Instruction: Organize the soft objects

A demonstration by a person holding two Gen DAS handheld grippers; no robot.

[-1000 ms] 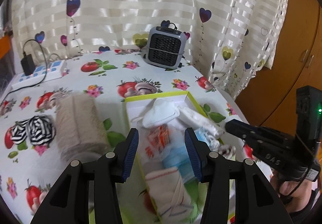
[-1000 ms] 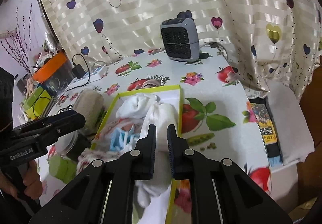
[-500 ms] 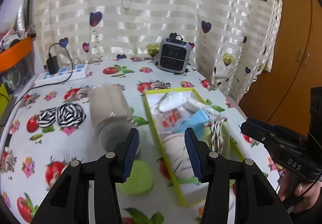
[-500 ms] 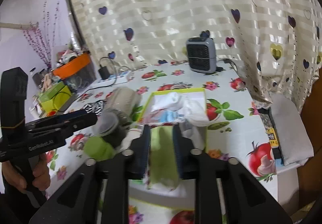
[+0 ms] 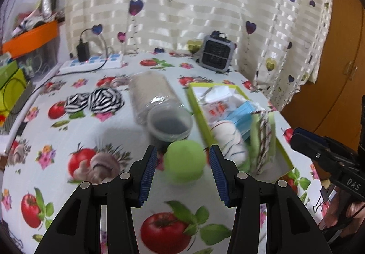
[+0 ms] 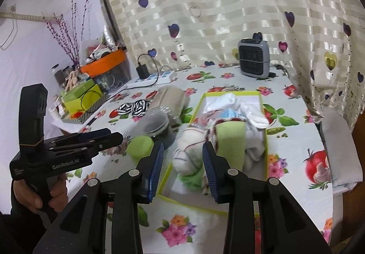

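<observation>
The green box of soft things lies on the surface just ahead of the right gripper, a white roll and a green cloth showing between its fingers. One green ball sits ahead of the left gripper, beside one toppled clear jar. One striped cloth lies farther left. The right gripper's jaws have just been opening and stand wide with nothing gripped. The left gripper's jaws are also wide apart and grip nothing.
</observation>
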